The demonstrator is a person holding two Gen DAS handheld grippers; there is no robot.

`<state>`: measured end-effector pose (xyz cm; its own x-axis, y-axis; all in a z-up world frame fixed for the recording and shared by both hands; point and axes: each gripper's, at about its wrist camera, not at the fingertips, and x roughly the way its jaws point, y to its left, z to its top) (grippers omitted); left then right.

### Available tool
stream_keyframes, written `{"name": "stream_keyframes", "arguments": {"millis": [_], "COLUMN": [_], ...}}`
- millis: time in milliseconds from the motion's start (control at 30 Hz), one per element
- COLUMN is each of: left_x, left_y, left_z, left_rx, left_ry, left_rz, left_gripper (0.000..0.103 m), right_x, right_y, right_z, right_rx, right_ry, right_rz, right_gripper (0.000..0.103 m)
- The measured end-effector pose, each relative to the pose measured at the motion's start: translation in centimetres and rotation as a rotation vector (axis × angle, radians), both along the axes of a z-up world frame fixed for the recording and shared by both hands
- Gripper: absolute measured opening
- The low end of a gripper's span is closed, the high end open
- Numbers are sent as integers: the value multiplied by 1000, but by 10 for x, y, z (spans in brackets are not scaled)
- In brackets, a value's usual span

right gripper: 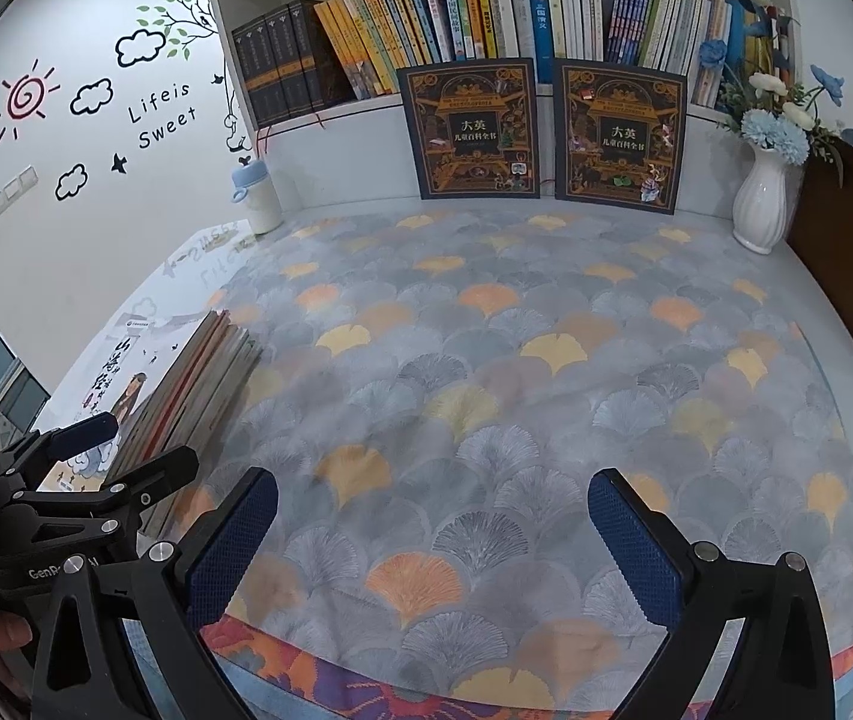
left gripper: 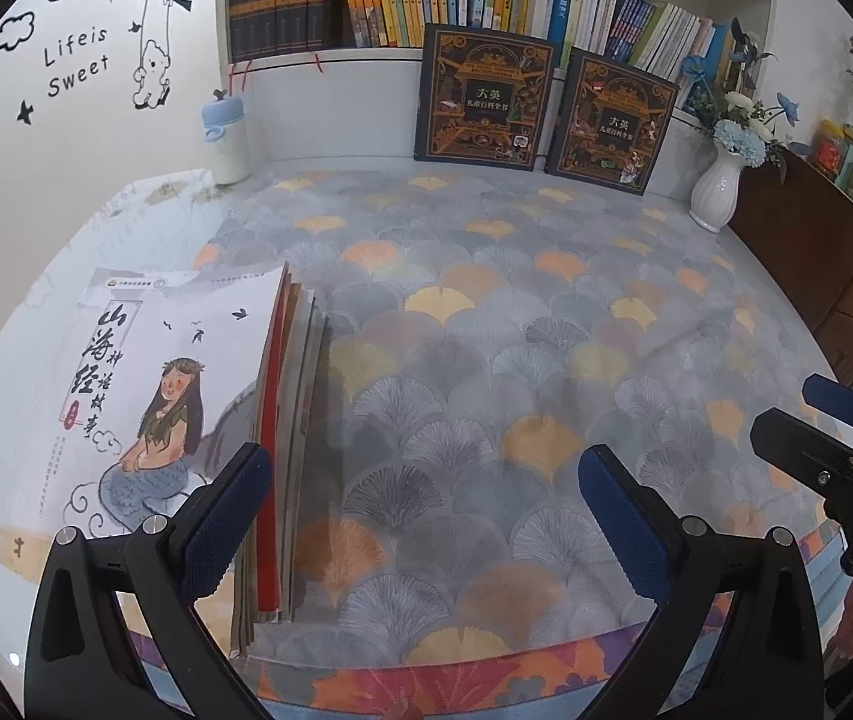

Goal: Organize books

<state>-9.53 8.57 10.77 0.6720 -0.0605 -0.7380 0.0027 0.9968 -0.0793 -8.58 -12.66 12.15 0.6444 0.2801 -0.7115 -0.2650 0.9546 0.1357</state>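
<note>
A stack of thin books (left gripper: 282,420) lies flat at the table's left, topped by a white cover with a drawn long-haired girl (left gripper: 168,408). My left gripper (left gripper: 426,516) is open and holds nothing; its left finger (left gripper: 228,516) hovers over the stack's near right edge, its right finger over the cloth. The right gripper (right gripper: 432,546) is open and empty above the tablecloth, to the right of the stack (right gripper: 186,384). Each gripper shows in the other's view: the right gripper (left gripper: 816,426) and the left gripper (right gripper: 126,450). Two dark ornate books (right gripper: 471,129) (right gripper: 618,135) stand leaning against the shelf.
A white bookshelf (right gripper: 366,108) full of upright books runs along the back. A blue-capped bottle (right gripper: 261,198) stands back left, a white vase of flowers (right gripper: 762,198) back right beside a brown cabinet (left gripper: 834,276). A patterned cloth (right gripper: 516,360) covers the table. A hand (right gripper: 0,630) holds the left gripper.
</note>
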Motion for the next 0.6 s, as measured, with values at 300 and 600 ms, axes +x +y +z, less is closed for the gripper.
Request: {"name": "stream_keyframes", "arguments": {"millis": [300,600], "left_x": [-1,-2], "left_y": [0,0], "left_z": [1,1], "left_rx": [-8,-13], "left_ry": [1,-2], "left_rz": [-2,-12], "left_gripper": [102,102], "right_x": [-1,-1], "right_y": [2,5], "right_z": [0,1], "right_rx": [-7,-10], "right_ry": [-1,1], "right_rz": [5,9], "right_gripper": [103,103]}}
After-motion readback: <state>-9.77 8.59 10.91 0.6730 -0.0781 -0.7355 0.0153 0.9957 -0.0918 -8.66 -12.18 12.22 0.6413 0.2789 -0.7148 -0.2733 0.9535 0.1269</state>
